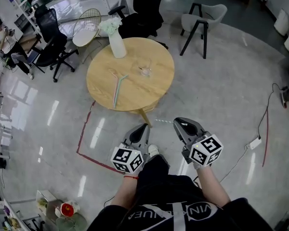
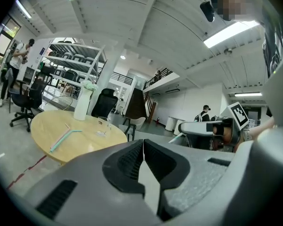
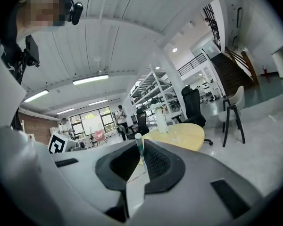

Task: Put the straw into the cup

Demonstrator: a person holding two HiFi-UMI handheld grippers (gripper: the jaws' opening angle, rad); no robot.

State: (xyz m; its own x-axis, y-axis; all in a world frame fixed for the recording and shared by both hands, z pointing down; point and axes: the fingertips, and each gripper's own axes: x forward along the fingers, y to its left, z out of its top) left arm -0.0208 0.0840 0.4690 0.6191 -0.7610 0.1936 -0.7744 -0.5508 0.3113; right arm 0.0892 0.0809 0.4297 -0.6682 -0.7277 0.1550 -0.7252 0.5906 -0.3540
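A clear glass cup (image 1: 145, 71) stands near the middle of the round wooden table (image 1: 154, 88); the left gripper view shows the cup (image 2: 103, 126) too. Two straws (image 1: 118, 88), one pink and one green, lie on the table left of it. My right gripper (image 1: 176, 121) hangs over the floor in front of the table, shut on a green-and-white straw (image 3: 139, 147) that sticks up between its jaws and shows as a short striped piece (image 1: 161, 121). Beside it, my left gripper (image 1: 143, 125) is shut with nothing in it (image 2: 142, 144).
A white vase (image 1: 117, 44) with pale flowers stands at the table's far edge. Black office chairs (image 1: 53, 37) and a grey chair (image 1: 202, 18) ring the table. Red tape (image 1: 84, 129) marks the floor at left. A cable and power strip (image 1: 254, 142) lie at right.
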